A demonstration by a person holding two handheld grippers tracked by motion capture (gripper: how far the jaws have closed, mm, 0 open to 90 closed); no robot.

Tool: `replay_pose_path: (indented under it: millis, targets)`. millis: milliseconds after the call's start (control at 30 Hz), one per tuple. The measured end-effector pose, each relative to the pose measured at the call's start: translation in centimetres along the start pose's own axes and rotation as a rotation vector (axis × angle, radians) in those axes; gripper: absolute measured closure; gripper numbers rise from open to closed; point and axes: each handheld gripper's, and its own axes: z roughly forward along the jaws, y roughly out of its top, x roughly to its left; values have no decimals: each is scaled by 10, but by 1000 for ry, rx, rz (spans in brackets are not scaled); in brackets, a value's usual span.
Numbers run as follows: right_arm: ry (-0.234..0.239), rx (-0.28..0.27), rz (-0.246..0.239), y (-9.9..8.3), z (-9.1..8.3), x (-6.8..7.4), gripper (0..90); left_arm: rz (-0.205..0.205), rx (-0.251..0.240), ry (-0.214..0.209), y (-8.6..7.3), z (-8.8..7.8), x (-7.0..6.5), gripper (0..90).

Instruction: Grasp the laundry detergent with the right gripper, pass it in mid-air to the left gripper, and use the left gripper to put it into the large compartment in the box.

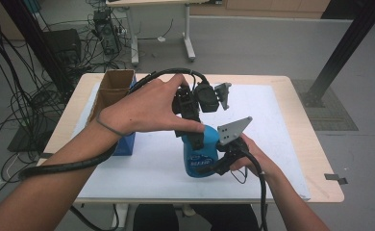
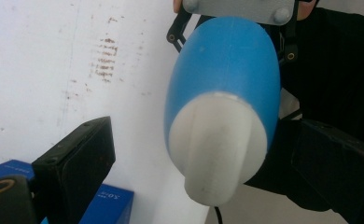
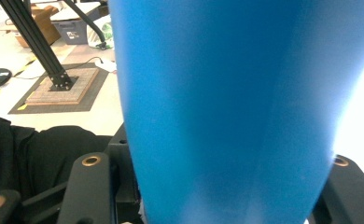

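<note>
A blue bottle (image 1: pixel 201 155) with a white cap (image 2: pixel 217 149) stands on the white mat. My right gripper (image 1: pixel 218 162) is shut on the bottle's body from the right, and in the right gripper view the blue bottle (image 3: pixel 227 102) sits tight between the jaws of this gripper (image 3: pixel 217 191). My left gripper (image 1: pixel 191 124) points down over the bottle's top. Seen in the left gripper view, the left gripper (image 2: pixel 203 163) is open, one jaw on each side of the cap, and the left one is clearly apart from it.
A blue box (image 1: pixel 126 143) lies at the left of the white mat (image 1: pixel 272 125), with an open cardboard box (image 1: pixel 113 86) behind it. Thick cables trail from both grippers. The wooden table's edge (image 1: pixel 315 144) borders the mat; desks and cables stand beyond.
</note>
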Motion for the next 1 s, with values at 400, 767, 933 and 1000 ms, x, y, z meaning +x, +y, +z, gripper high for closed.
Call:
replay_pose_path:
  millis: [400, 767, 933, 1000]
  targets:
    - [4, -4, -21, 6, 1, 1, 407, 7, 4, -5, 1, 2, -1, 64]
    - [11, -13, -39, 13, 1, 4, 407, 25, 16, -17, 5, 6, -3, 66]
    - [17, -17, -53, 17, 1, 6, 407, 28, 20, -23, 7, 7, -3, 70]
    - [17, -20, -55, 18, 1, 6, 407, 31, 22, -27, 7, 7, -3, 72]
